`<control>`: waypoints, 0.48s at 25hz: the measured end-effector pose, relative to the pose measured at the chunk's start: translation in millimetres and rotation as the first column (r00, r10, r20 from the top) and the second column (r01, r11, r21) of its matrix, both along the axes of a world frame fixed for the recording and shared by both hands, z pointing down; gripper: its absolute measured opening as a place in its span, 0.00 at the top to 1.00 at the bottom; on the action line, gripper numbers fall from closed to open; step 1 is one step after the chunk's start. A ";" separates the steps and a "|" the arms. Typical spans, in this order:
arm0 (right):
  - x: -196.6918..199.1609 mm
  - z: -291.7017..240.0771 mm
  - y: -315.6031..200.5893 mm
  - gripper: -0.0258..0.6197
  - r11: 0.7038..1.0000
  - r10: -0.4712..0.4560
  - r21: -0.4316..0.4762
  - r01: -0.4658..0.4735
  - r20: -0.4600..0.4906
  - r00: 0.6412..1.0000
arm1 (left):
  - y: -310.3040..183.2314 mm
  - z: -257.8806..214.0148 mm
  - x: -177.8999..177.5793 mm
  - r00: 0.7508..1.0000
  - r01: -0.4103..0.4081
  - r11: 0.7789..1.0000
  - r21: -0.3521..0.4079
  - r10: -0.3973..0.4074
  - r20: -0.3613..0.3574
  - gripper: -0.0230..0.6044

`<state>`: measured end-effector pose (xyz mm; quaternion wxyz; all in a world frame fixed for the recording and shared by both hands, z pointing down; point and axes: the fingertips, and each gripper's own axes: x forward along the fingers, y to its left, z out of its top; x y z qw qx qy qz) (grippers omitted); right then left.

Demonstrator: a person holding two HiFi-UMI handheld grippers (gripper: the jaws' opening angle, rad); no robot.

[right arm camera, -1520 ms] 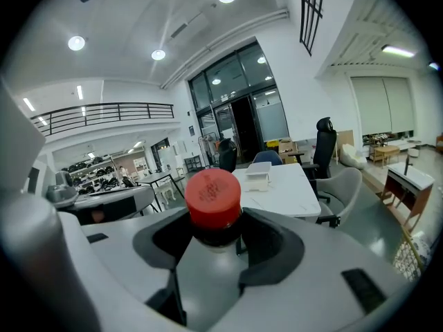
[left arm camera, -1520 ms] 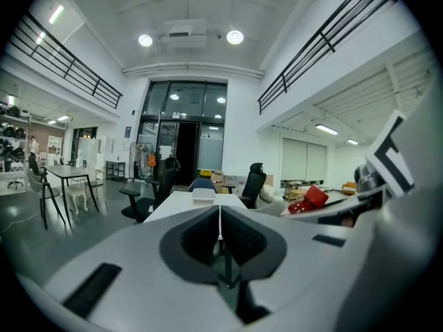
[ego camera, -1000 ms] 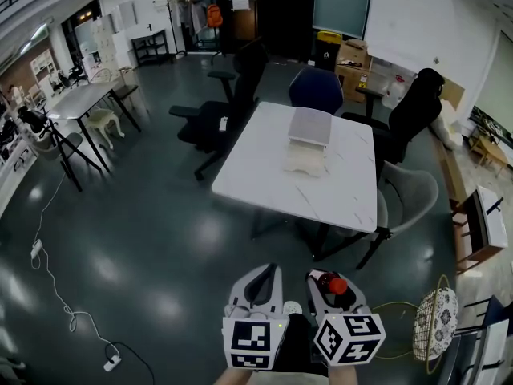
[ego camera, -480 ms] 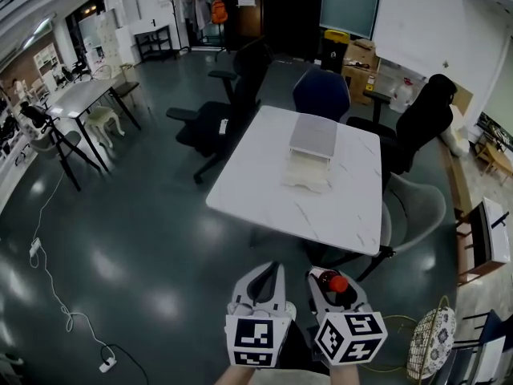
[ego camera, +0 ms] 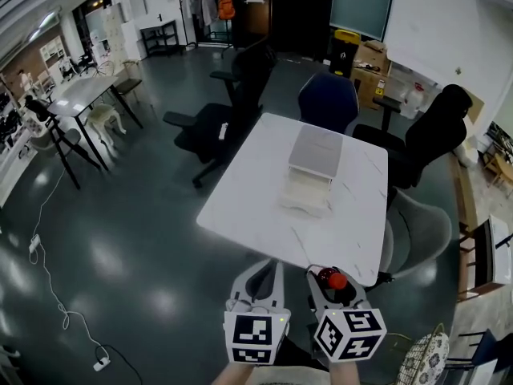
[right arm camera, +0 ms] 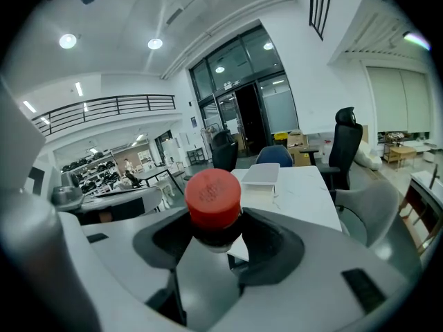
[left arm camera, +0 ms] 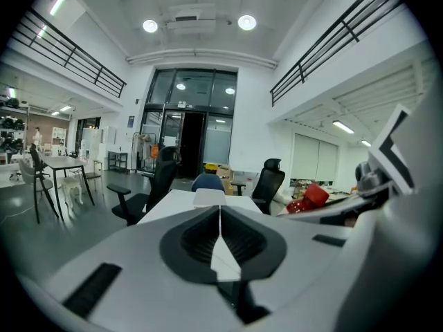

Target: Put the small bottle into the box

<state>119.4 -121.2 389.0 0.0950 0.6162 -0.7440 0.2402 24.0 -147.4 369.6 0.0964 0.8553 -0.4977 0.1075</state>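
Gripping bottle [right arm camera: 213,200] just under its red cap in right gripper [right arm camera: 216,239], jaws clamped on the neck, likely to keep it upright for the carry. Left gripper [left arm camera: 220,241] pressed fully together on nothing, riding alongside out of the way. Short of table [ego camera: 240,207], box [ego camera: 309,167] near its middle, front possibly open but hard to tell; near edge chair-free, open floor for approach.

Chairs [ego camera: 329,103] ring table [ego camera: 248,191], near edge open
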 end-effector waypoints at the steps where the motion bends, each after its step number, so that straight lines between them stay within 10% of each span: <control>1: 3.4 -0.8 -9.5 0.61 1.000 -0.008 0.000 0.008 0.000 1.000 | -9.1 -0.8 4.3 1.000 0.004 1.000 0.000 -0.004 -0.001 0.93; 12: 38.1 2.9 -82.4 0.61 0.999 -0.049 0.001 0.049 0.007 0.999 | -73.5 0.2 36.6 0.999 0.042 0.999 0.003 -0.042 0.006 0.93</control>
